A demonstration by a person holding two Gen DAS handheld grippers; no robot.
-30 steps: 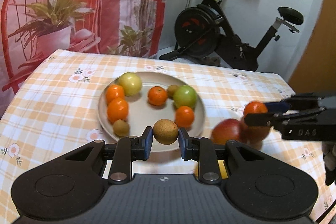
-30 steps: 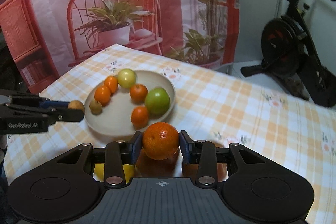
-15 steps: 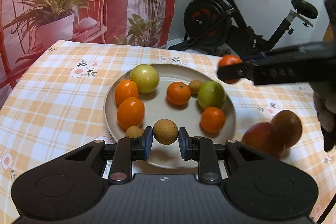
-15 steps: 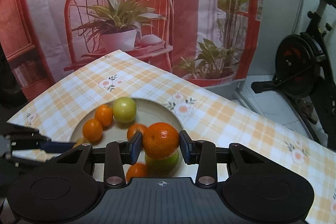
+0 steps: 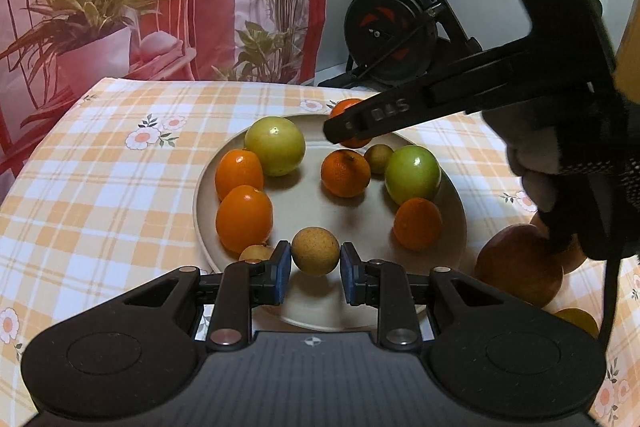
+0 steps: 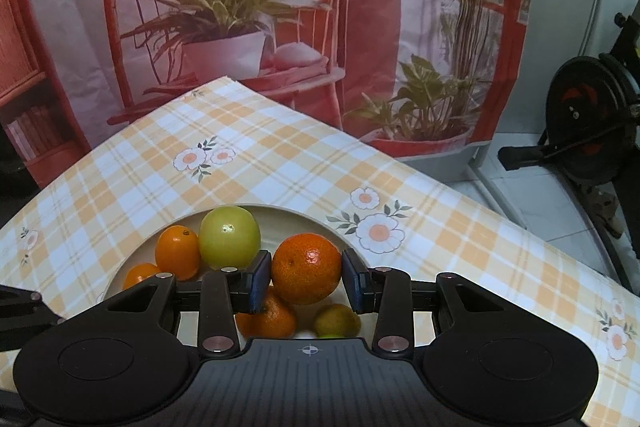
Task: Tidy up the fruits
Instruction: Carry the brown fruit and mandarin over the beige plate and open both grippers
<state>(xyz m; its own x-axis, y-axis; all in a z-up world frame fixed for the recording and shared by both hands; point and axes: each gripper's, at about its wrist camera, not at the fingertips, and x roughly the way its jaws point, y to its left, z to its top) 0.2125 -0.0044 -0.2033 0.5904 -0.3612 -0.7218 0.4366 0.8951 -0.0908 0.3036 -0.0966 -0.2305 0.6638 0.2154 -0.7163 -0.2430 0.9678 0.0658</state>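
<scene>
A beige plate (image 5: 332,215) on the checked tablecloth holds several oranges, two green apples and small brown fruits. My left gripper (image 5: 315,273) is shut on a small brown round fruit (image 5: 315,255) just above the plate's near rim. My right gripper (image 6: 306,281) is shut on an orange (image 6: 307,274) and holds it over the far side of the plate (image 6: 320,223). The right gripper also shows in the left wrist view (image 5: 352,125), with the orange (image 5: 346,107) partly hidden behind its finger.
Two red apples (image 5: 520,267) and a yellow fruit (image 5: 578,321) lie on the cloth right of the plate. An exercise bike (image 5: 396,31) stands beyond the table's far edge. A printed backdrop (image 6: 240,27) hangs behind the table.
My right gripper carried the orange from beside the red apples to above the plate's far side. My left gripper moved forward over the plate's near rim with the brown fruit.
</scene>
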